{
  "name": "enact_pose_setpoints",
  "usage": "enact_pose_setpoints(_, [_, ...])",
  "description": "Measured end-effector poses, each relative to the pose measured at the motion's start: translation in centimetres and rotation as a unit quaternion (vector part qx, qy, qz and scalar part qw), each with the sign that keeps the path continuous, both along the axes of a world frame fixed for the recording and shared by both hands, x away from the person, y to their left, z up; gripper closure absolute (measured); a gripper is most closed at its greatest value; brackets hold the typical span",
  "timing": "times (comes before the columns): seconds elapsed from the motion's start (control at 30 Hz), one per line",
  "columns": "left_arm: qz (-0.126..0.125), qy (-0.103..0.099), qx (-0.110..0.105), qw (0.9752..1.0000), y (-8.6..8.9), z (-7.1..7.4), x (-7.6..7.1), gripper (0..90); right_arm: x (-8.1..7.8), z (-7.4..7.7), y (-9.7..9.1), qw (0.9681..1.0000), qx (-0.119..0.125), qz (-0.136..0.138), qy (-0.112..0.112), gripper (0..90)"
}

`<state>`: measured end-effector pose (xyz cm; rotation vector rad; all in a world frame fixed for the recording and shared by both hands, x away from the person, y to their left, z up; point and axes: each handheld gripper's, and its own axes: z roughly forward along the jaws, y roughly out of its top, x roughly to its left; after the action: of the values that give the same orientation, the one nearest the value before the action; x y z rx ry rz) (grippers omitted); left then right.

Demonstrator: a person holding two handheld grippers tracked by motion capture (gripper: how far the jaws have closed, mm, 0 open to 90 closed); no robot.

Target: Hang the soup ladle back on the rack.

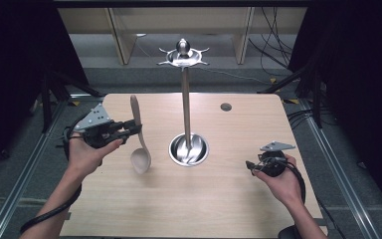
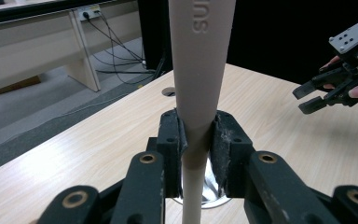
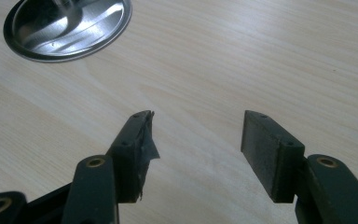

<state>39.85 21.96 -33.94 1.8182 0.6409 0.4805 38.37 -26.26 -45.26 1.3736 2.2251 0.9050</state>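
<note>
The left gripper (image 1: 124,130) has its jaws clamped on the handle of a pale spoon (image 1: 139,144), gripping it at about mid-length; in the left gripper view the pads (image 2: 171,140) pinch the handle from both sides, with the embossed end rising above the jaws and the bowl hanging below them, clear of the counter (image 1: 229,199). The right gripper (image 1: 253,167) rests off to the side with its jaws spread wide and nothing between them, as the right gripper view shows over bare wood.

Beyond the left jaws stands a metal hanging stand (image 1: 185,99), a tall pole on a round dished base (image 3: 70,23) with hooks at its crown. The step in hand looks like carrying the spoon to one of those hooks. To do it well, keep the handle upright and the clamp firm so it does not swivel, lift until the handle's top end is level with a hook, and approach from the side rather than brushing the pole. The free gripper could steady the base if the stand rocks
</note>
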Motion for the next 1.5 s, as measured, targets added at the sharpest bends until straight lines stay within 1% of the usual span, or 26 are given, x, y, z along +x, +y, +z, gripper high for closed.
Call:
enact_pose_setpoints(0.03, [0.0,0.0,0.0,1.0,0.0,0.0,0.0,73.6,-0.1,0.1,0.0,1.0,-0.001,-0.001,0.005,44.0])
enact_pose_setpoints(0.07, [-0.005,-0.002,-0.004,1.0,0.0,0.1,0.2,73.6,-0.2,0.0,-0.2,1.0,-0.004,0.002,-0.002,44.0])
enact_pose_setpoints(0.17, [-0.004,-0.002,-0.005,1.0,-0.1,0.4,0.3,73.5,-0.3,0.0,-0.3,1.0,-0.003,0.0,-0.001,44.0])
enact_pose_setpoints(0.23, [-0.007,-0.003,-0.005,1.0,-0.1,0.7,0.5,73.6,-0.2,0.0,-0.5,0.9999,-0.011,0.001,-0.012,44.0])
enact_pose_setpoints(0.27, [-0.007,-0.003,-0.005,1.0,-0.1,0.7,0.5,73.6,-0.3,0.1,-0.4,1.0,-0.002,-0.006,-0.005,44.1])
enact_pose_setpoints(0.3, [-0.011,-0.003,-0.006,0.9999,-0.1,0.9,0.6,73.6,-0.2,0.0,-0.5,0.9999,-0.01,0.0,-0.012,44.1])
enact_pose_setpoints(0.33, [-0.014,-0.004,-0.005,0.9999,-0.2,1.0,0.7,73.6,-0.3,0.1,-0.3,1.0,-0.005,-0.006,0.001,44.1])
enact_pose_setpoints(0.4, [-0.016,-0.003,-0.004,0.9999,-0.3,1.1,0.8,73.6,-0.4,0.1,-0.3,1.0,-0.004,-0.007,0.002,44.1])
enact_pose_setpoints(0.47, [-0.019,-0.004,-0.002,0.9998,-0.4,1.2,0.9,73.5,-0.3,0.0,-0.5,0.9999,-0.012,0.003,-0.012,44.0])
enact_pose_setpoints(0.5, [-0.019,-0.003,-0.002,0.9998,-0.5,1.2,0.9,73.5,-0.3,0.0,-0.5,0.9999,-0.012,0.003,-0.012,44.0])
enact_pose_setpoints(0.53, [-0.022,-0.004,0.0,0.9998,-0.5,1.3,1.0,73.5,-0.3,0.0,-0.5,1.0,-0.005,0.004,-0.006,44.0])
enact_pose_setpoints(0.6, [-0.024,-0.004,-0.001,0.9997,-0.6,1.3,1.1,73.5,-0.4,0.0,-0.6,0.9998,-0.012,0.002,-0.012,44.0])
enact_pose_setpoints(0.63, [-0.027,-0.005,-0.007,0.9996,-0.7,1.4,1.3,73.5,-0.4,0.1,-0.6,0.9999,-0.012,0.002,-0.012,44.0])
enact_pose_setpoints(0.67, [-0.028,-0.005,-0.007,0.9996,-0.7,1.4,1.3,73.5,-0.4,0.1,-0.6,0.9999,-0.012,0.002,-0.012,44.0])
enact_pose_setpoints(0.7, [-0.026,-0.004,-0.004,0.9996,-0.7,1.5,1.3,73.6,-0.5,0.1,-0.5,1.0,-0.006,-0.005,-0.005,44.0])
enact_pose_setpoints(0.77, [-0.028,-0.005,-0.006,0.9996,-0.7,1.6,1.4,73.6,-0.5,0.1,-0.5,1.0,-0.007,-0.004,-0.005,43.9])
enact_pose_setpoints(0.8, [-0.028,-0.005,-0.007,0.9996,-0.7,1.6,1.4,73.5,-0.5,0.1,-0.5,1.0,-0.005,-0.005,-0.007,44.0])
enact_pose_setpoints(0.87, [-0.031,-0.006,-0.004,0.9995,-0.8,1.8,1.5,73.5,-0.3,0.0,-0.6,0.9997,-0.009,0.006,-0.019,43.9])
enact_pose_setpoints(1.0, [-0.035,-0.005,-0.004,0.9994,-0.8,2.0,1.7,73.5,-0.3,0.0,-0.6,0.9997,-0.01,0.006,-0.02,43.9])
enact_pose_setpoints(1.03, [-0.037,-0.004,-0.004,0.9993,-0.8,2.1,1.9,73.5,-0.4,0.1,-0.5,0.9999,-0.006,0.001,-0.012,43.9])
enact_pose_setpoints(1.13, [-0.039,-0.002,-0.005,0.9992,-0.8,2.2,2.0,73.5,-0.3,0.1,-0.5,0.9999,-0.008,0.003,-0.012,43.9])
enact_pose_setpoints(1.2, [-0.039,-0.001,-0.009,0.9992,-0.9,2.4,2.3,73.5,-0.3,0.1,-0.5,0.9999,-0.009,0.004,-0.014,43.9])
enact_pose_setpoints(1.3, [-0.042,-0.001,-0.008,0.9991,-0.9,2.5,2.4,73.6,-0.3,0.1,-0.5,0.9999,-0.007,0.003,-0.013,43.9])
enact_pose_setpoints(1.33, [-0.043,-0.001,-0.008,0.9991,-0.9,2.6,2.4,73.5,-0.3,0.0,-0.6,0.9997,-0.013,0.008,-0.02,43.9])
enact_pose_setpoints(1.4, [-0.046,-0.002,-0.007,0.9989,-0.9,2.8,2.5,73.5,-0.2,-0.1,-0.6,0.9997,-0.012,0.008,-0.021,43.9])
enact_pose_setpoints(1.5, [-0.049,-0.003,-0.01,0.9987,-1.0,3.1,2.7,73.6,-0.2,-0.1,-0.6,0.9997,-0.012,0.009,-0.021,43.9])
